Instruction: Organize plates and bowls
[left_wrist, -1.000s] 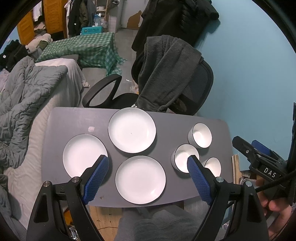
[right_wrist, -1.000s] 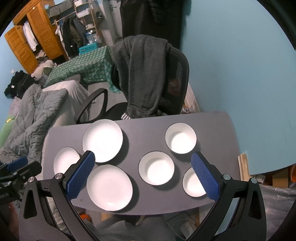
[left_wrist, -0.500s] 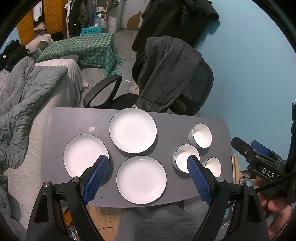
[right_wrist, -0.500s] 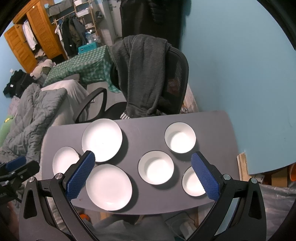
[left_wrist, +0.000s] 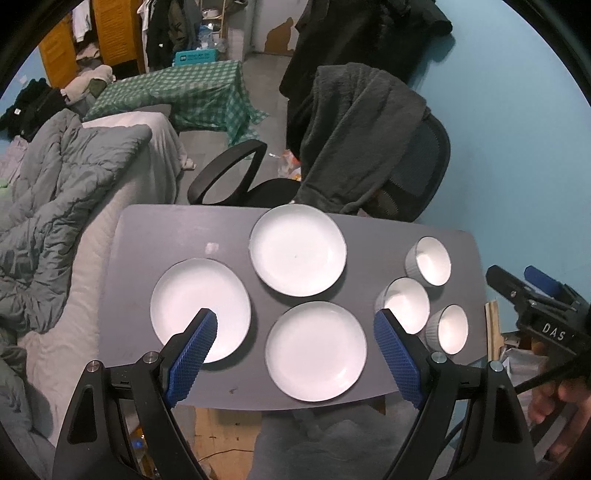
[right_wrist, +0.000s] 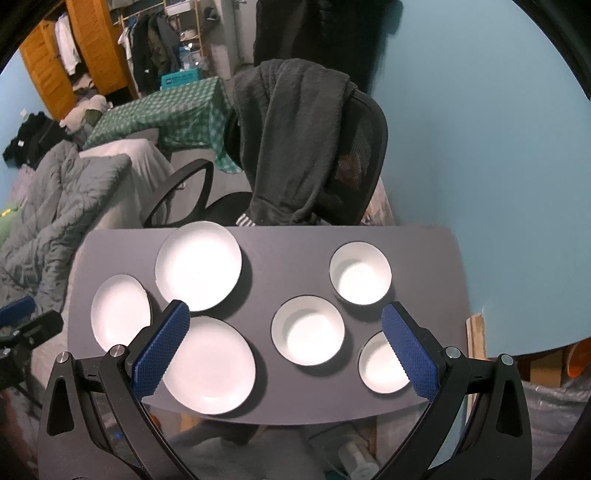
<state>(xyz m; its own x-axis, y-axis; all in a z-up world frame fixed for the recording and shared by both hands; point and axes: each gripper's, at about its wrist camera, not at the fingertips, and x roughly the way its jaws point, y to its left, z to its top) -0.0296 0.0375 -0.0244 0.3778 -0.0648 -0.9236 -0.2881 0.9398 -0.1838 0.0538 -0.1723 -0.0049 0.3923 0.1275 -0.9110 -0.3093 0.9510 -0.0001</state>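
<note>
Gray table (left_wrist: 155, 229) holds three white plates on its left part and three white bowls on its right part, nothing stacked. Far plate (left_wrist: 297, 250) sits near the table's back edge, left plate (left_wrist: 199, 308) toward the left edge, near plate (left_wrist: 316, 350) at the front edge; the three lie close together but apart. Far bowl (right_wrist: 360, 273), middle bowl (right_wrist: 307, 330) and near bowl (right_wrist: 380, 363) form a loose cluster, all upright, near bowl by the front right corner.

Left gripper (left_wrist: 295, 354) hovers above the front of the table, blue pads spread wide, nothing between them; near plate shows in the gap. Right gripper (right_wrist: 286, 347) also hovers above the front edge, pads wide apart and empty, middle bowl in the gap.

Behind the table, an office chair (right_wrist: 364, 155) with a dark fleece jacket (right_wrist: 295, 140) draped over it. Gray quilt (left_wrist: 55, 192) to the left
</note>
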